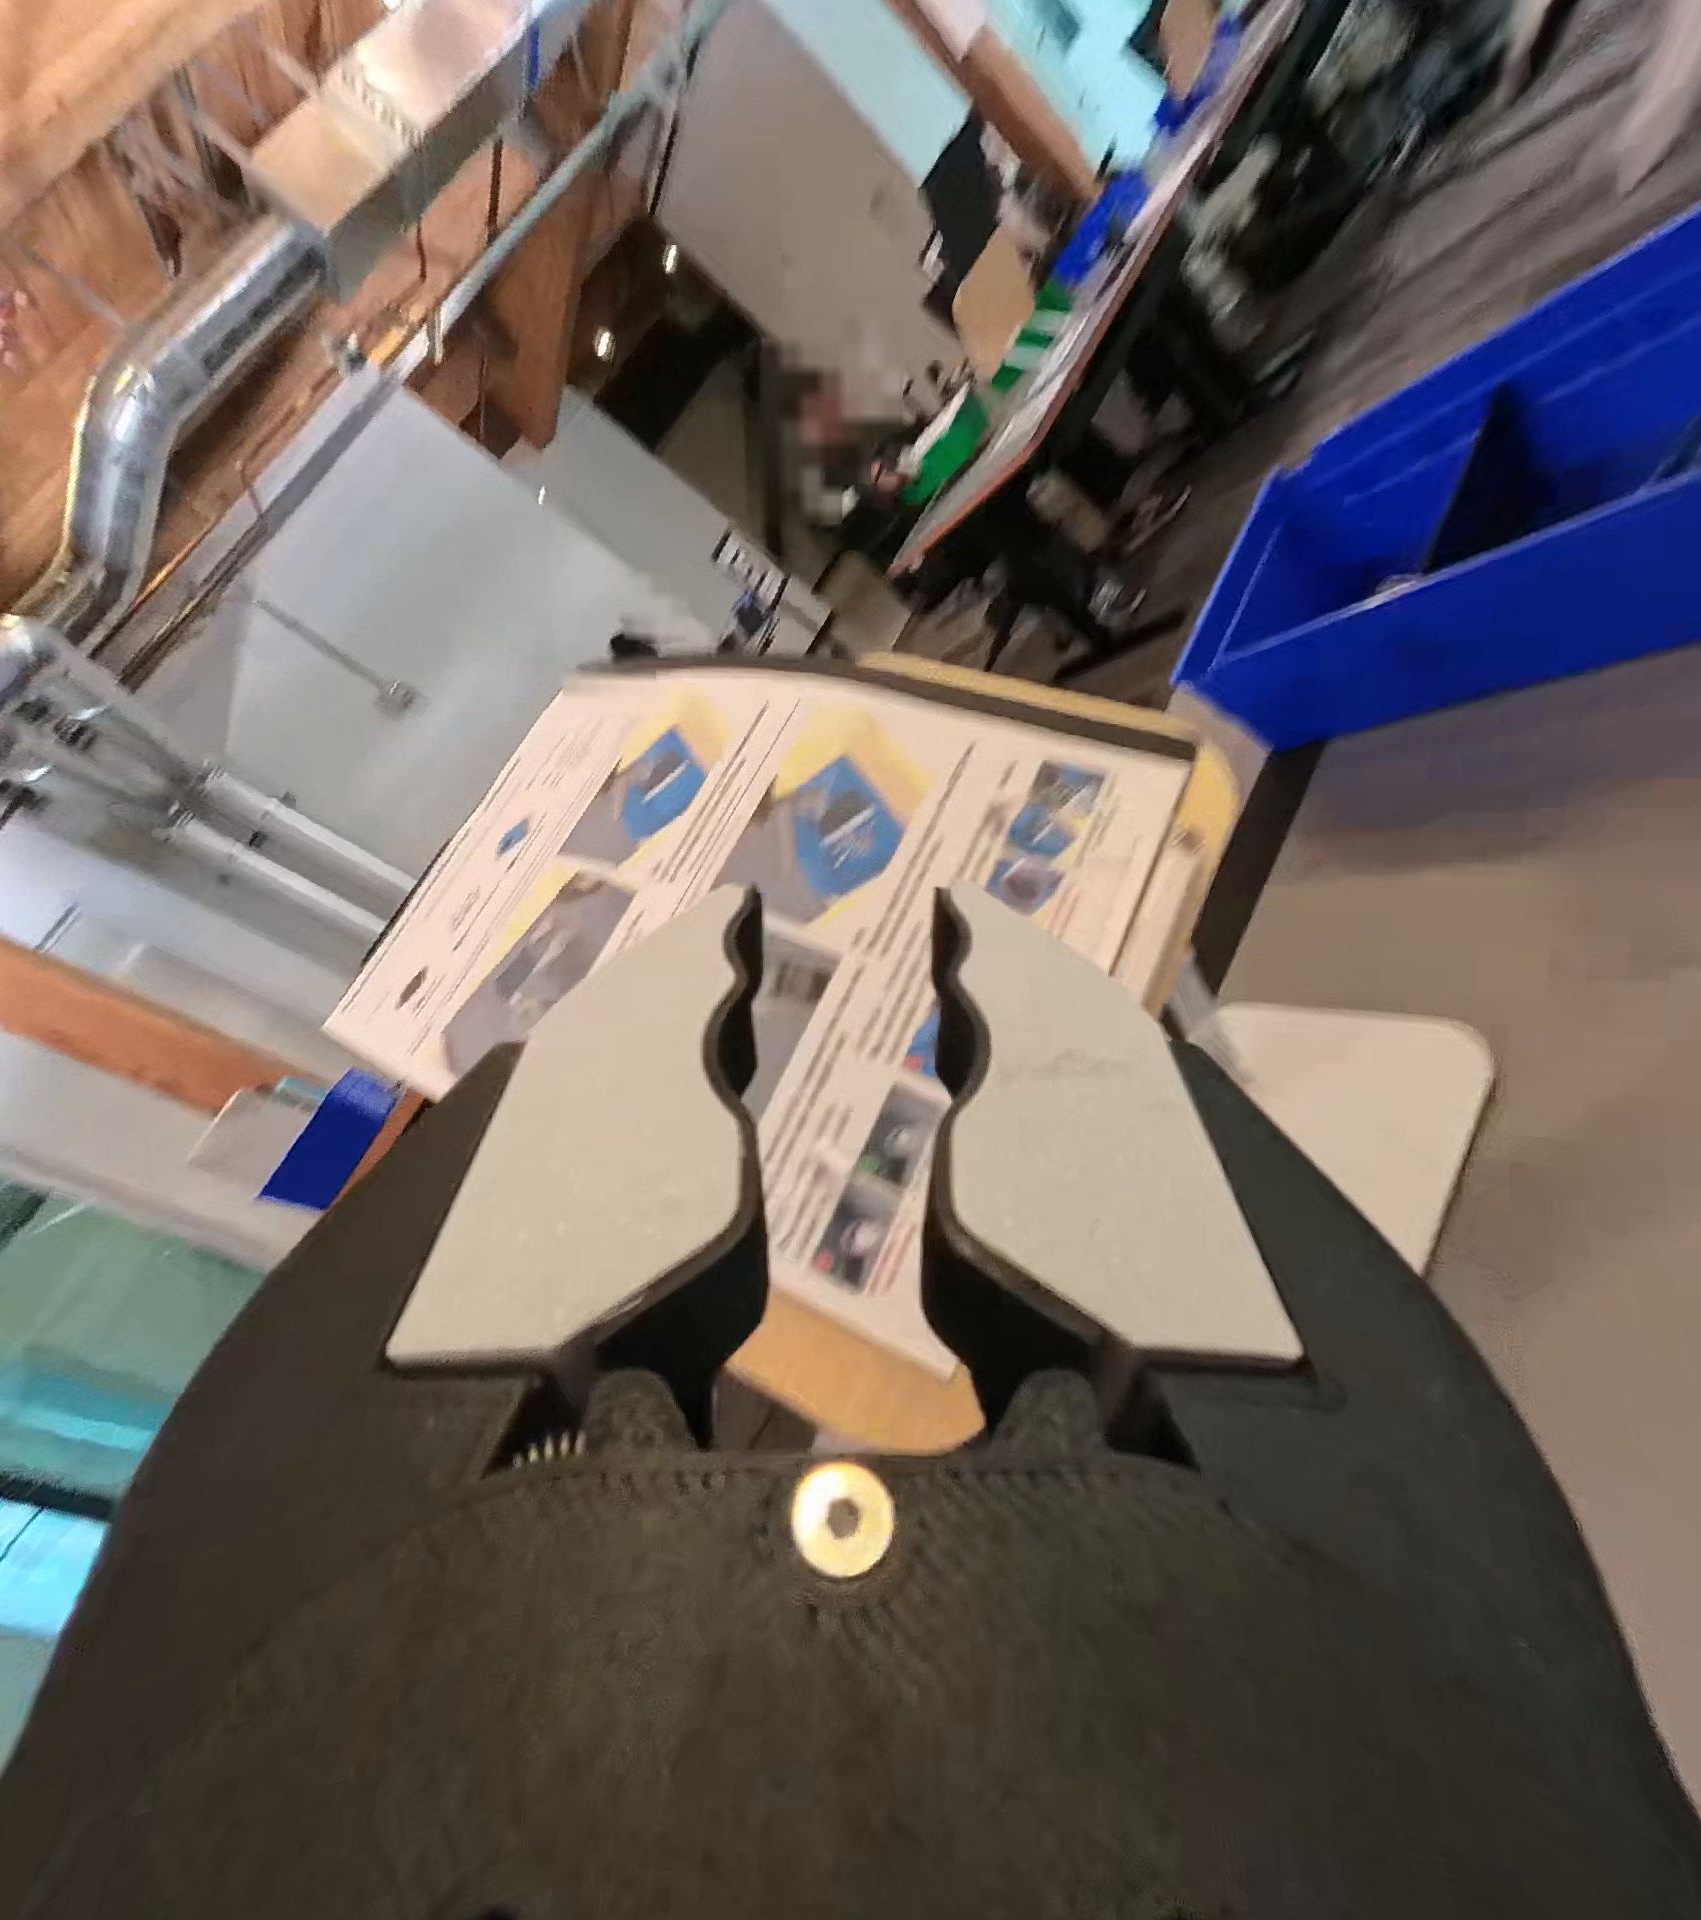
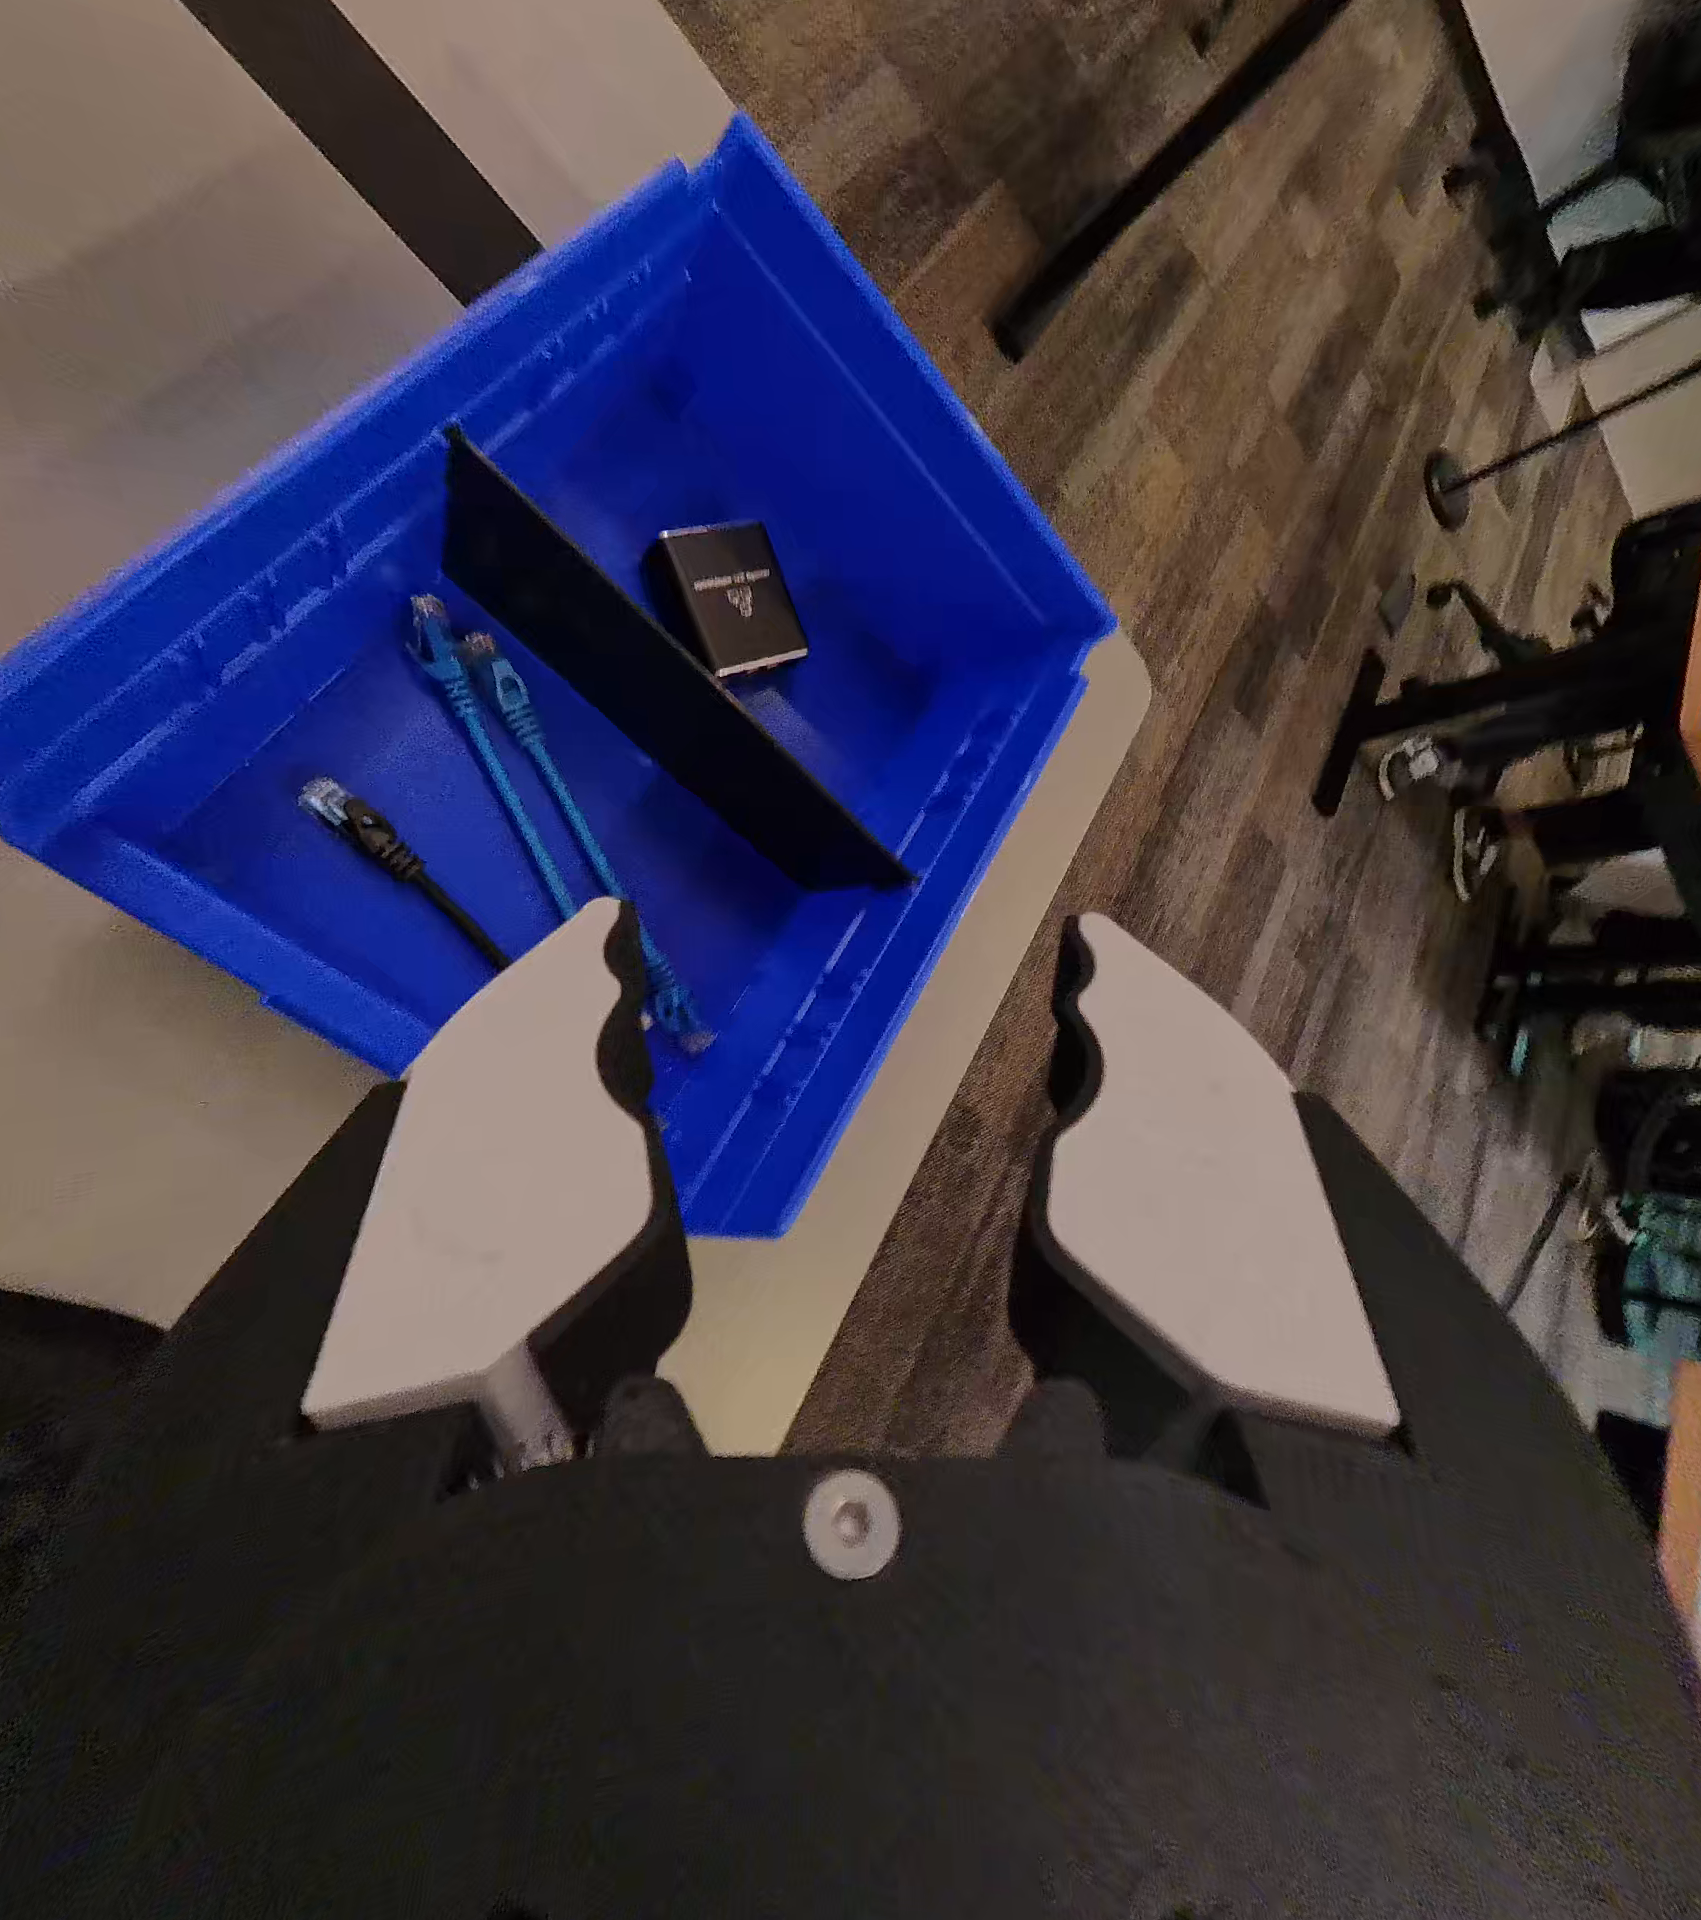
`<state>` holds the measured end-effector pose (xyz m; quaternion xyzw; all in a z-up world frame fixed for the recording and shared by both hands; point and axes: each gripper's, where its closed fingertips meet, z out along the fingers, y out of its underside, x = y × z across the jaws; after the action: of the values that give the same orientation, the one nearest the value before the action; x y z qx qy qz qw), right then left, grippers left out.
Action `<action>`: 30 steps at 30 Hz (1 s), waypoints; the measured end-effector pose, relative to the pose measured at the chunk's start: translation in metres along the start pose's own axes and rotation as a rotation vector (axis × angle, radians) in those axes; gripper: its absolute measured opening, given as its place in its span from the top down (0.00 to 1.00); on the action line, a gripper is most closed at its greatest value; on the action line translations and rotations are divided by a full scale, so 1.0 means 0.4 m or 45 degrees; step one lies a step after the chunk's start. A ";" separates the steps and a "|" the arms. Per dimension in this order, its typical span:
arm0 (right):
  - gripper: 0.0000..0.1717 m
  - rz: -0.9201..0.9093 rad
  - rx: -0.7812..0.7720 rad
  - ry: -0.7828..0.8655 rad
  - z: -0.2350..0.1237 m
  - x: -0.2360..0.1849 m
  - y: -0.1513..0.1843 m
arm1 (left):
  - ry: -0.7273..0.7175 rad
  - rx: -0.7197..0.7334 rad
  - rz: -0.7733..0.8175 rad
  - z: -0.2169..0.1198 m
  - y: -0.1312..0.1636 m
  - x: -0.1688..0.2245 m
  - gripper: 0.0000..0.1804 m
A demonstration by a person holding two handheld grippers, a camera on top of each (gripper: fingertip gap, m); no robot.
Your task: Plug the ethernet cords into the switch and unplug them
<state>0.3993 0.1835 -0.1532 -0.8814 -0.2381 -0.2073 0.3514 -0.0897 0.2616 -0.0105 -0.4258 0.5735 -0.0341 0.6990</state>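
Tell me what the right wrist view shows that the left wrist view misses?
Only the right: inside the blue bin, a black switch beyond a black divider, with two blue cords and a black cord on the near side. Only the left: a printed instruction sheet and ceiling ducts. Both: the bin, the pale table, each view's own open, empty claw.

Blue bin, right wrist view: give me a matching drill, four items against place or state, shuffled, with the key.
Items:
1. black switch
2. blue ethernet cords
3. black ethernet cord
4. right tool

Place or state:
A. open, holding nothing, above the near corner of the blue bin
B. alone in the compartment on the far side of the black divider
C. a pair lying side by side, next to the divider
D. single cord, nearer the bin's outer wall, clear plug showing

Pairs: 1-B, 2-C, 3-D, 4-A
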 end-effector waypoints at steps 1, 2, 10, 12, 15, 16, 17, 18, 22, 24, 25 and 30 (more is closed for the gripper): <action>0.53 0.048 -0.006 0.011 -0.004 -0.004 0.024 | -0.031 -0.056 0.011 -0.005 0.024 -0.026 0.81; 0.53 0.107 -0.020 0.019 -0.005 -0.006 0.052 | -0.050 -0.104 0.005 -0.015 0.048 -0.052 0.81; 0.54 0.562 -0.067 -0.043 0.072 -0.020 0.240 | -0.261 -0.602 -0.171 -0.253 0.371 -0.246 0.75; 0.55 0.631 -0.053 -0.085 0.097 -0.031 0.256 | -0.303 -0.775 -0.335 -0.331 0.499 -0.255 0.69; 0.58 0.710 -0.022 -0.161 0.126 -0.056 0.258 | -0.400 -1.002 -0.549 -0.455 0.691 -0.243 0.66; 0.59 0.717 -0.033 -0.161 0.133 -0.060 0.262 | -0.423 -1.067 -0.635 -0.493 0.752 -0.229 0.64; 0.61 0.715 -0.048 -0.153 0.138 -0.061 0.267 | -0.434 -1.127 -0.721 -0.527 0.811 -0.209 0.62; 0.64 0.713 -0.060 -0.155 0.143 -0.063 0.270 | -0.422 -1.186 -0.814 -0.554 0.867 -0.180 0.59; 0.75 0.702 -0.079 -0.173 0.159 -0.074 0.269 | -0.296 -1.338 -1.211 -0.598 1.033 -0.037 0.55; 0.84 0.693 -0.101 -0.143 0.161 -0.062 0.277 | -0.206 -1.322 -1.377 -0.584 1.068 0.020 0.59; 0.88 0.702 -0.101 -0.149 0.162 -0.060 0.279 | -0.215 -1.313 -1.396 -0.580 1.084 0.028 0.64; 0.97 0.687 -0.094 -0.228 0.178 -0.073 0.283 | -0.248 -1.270 -1.440 -0.571 1.131 0.034 0.94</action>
<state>0.4538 0.1542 -0.2752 -0.9399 -0.0174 -0.0361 0.3392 -0.4742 0.4149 -0.3034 -0.9216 0.1509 -0.0861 0.3472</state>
